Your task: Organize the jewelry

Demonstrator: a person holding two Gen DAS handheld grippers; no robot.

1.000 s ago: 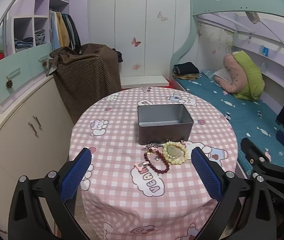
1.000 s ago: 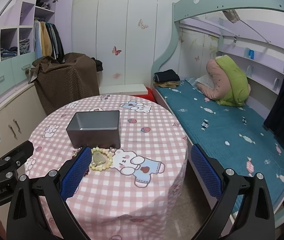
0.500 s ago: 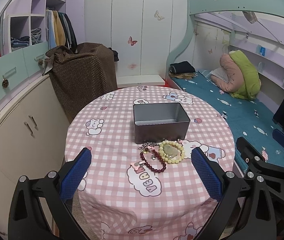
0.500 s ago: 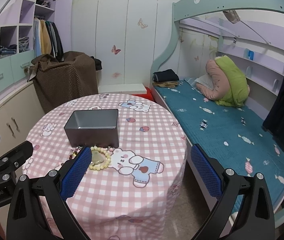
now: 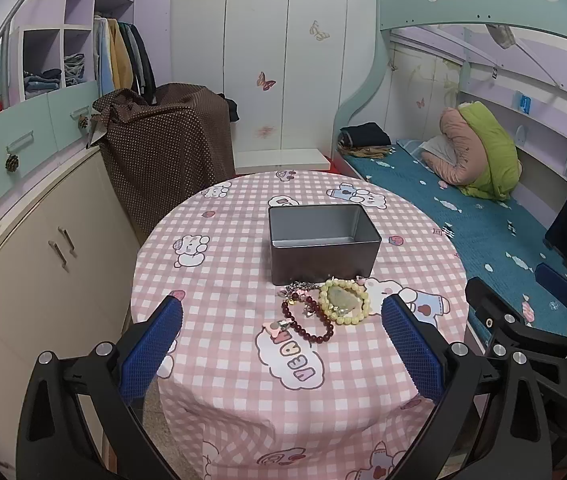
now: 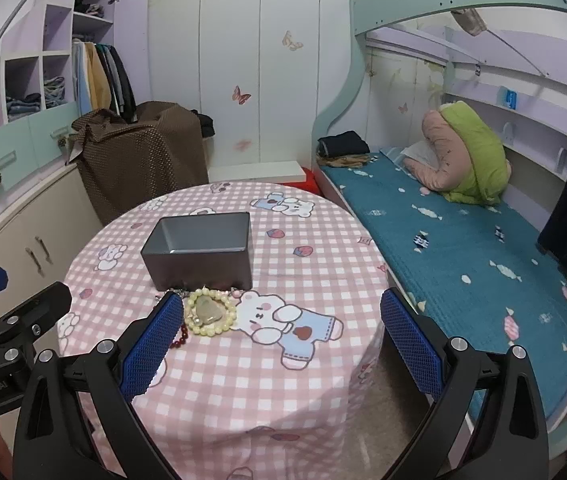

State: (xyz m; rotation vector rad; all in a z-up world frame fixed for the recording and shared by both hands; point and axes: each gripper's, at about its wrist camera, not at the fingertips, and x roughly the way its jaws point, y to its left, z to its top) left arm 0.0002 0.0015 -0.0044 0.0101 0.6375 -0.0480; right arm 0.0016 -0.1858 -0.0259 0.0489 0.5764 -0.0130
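- Left wrist view: left gripper [image 5: 281, 312] hangs near the table [image 5: 223, 380], fingers spread wide, holding nothing.
- Right gripper [image 6: 281, 312] likewise spread and empty.
- Pale bead bracelet [image 5: 344, 306], dark red bracelet [image 5: 307, 322] and small trinkets [image 5: 297, 289] lie just in front of the open grey tin [image 5: 323, 242].

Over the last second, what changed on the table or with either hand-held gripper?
Only the viewpoints drifted slightly; nothing was grasped or released. Both the left hand-held gripper and right hand-held gripper remain open and empty. The jewelry pile still lies in front of the tin box.
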